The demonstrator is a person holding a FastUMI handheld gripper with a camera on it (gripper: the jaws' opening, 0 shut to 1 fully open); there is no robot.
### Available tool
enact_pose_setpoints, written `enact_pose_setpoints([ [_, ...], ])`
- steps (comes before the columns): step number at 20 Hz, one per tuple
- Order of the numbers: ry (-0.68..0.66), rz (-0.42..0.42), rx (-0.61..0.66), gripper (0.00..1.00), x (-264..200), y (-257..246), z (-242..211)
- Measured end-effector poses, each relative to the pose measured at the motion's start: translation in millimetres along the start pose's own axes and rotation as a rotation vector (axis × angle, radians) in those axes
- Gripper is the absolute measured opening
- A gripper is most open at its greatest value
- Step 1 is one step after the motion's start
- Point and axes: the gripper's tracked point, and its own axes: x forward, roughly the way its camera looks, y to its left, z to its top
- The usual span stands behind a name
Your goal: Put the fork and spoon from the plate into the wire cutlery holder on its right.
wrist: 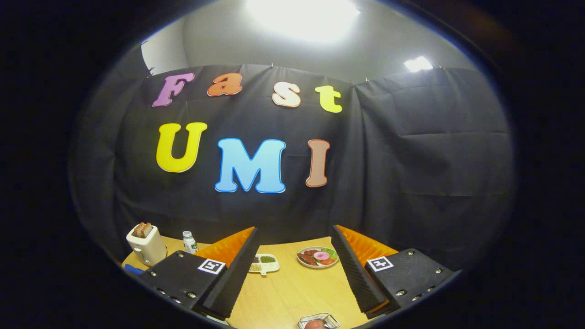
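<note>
My gripper (294,230) is open, held high above a wooden table (292,285) and facing the booth's back wall. Its two fingers stand wide apart with nothing between them. Close under me, between the finger bases, the rim of a wire container (320,320) shows, with something reddish inside; most of it is cut off. Far ahead, beside the right finger, a round plate (317,257) carries sliced food in red, pink and green. I cannot make out any cutlery on it from here.
A white divided dish (264,263) of green and brown grains lies beside the left finger. Left of that finger stand a cream toaster (147,245) holding bread and a small white bottle (189,241). The table ends at the black cloth wall.
</note>
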Motion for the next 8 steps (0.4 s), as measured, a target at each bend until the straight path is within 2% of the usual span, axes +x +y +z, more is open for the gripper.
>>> enact_pose_setpoints([
  [8,0.012,0.038,0.011,0.97,-2.9,10.1,3.1],
])
